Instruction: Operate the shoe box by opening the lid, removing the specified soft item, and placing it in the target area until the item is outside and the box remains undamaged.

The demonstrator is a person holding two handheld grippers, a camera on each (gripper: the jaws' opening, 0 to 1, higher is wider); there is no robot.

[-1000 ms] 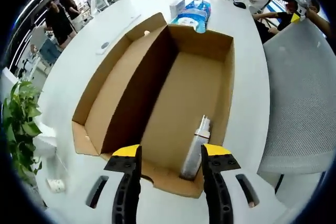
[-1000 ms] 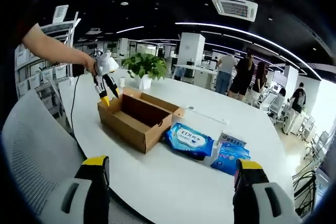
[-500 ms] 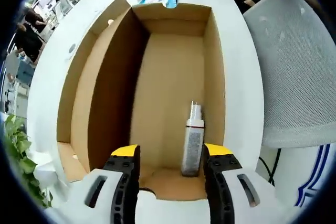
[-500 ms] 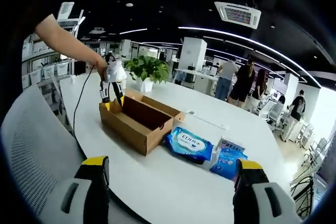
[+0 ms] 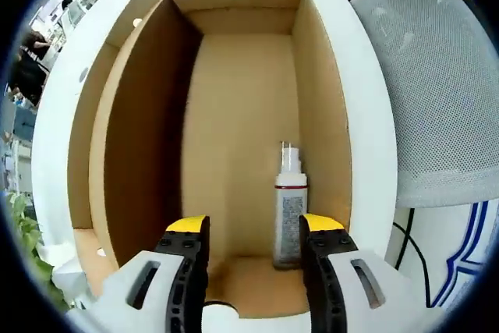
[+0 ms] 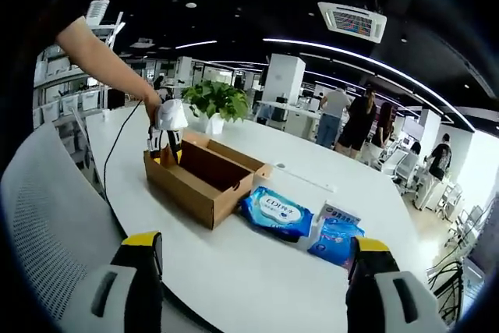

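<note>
The open cardboard shoe box lies under me in the left gripper view, lid folded out at the left. Inside, against the right wall, lies a white tube with a printed label. My left gripper hangs open just over the box's near end, its right jaw next to the tube. In the right gripper view the same box sits on the white table, with the left gripper held by a hand at its far end. My right gripper stands open, far from the box, holding nothing.
Blue wipe packs and a small blue and white box lie right of the shoe box. A potted plant stands behind it. A grey mesh chair stands beside the table. Several people stand in the background.
The left gripper has come lower and closer into the box's near end, so the tube and box look bigger. The right gripper has held still.
</note>
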